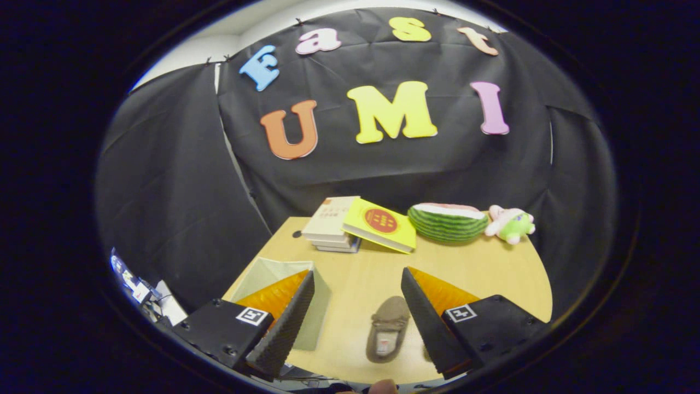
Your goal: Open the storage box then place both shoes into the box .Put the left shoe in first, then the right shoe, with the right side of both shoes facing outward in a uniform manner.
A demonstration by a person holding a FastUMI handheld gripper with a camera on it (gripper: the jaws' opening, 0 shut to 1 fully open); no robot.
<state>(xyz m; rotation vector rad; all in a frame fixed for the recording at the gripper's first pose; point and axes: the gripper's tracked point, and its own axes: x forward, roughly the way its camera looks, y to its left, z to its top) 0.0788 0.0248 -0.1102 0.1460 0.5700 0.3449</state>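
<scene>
Our gripper (358, 287) hangs above the table (492, 273) with its fingers spread wide, holding nothing. We see a shoe (387, 330) on the table between them, nearer the right finger, and the box (320, 306) behind the left finger.

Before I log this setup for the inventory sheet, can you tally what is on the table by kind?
Books: 4 (three stacked, one yellow leaning on them)
Shoes: 1 (between the open gripper fingers)
Storage boxes: 1
Watermelon-slice toys: 1
Plush toys: 1
Total: 8
</scene>
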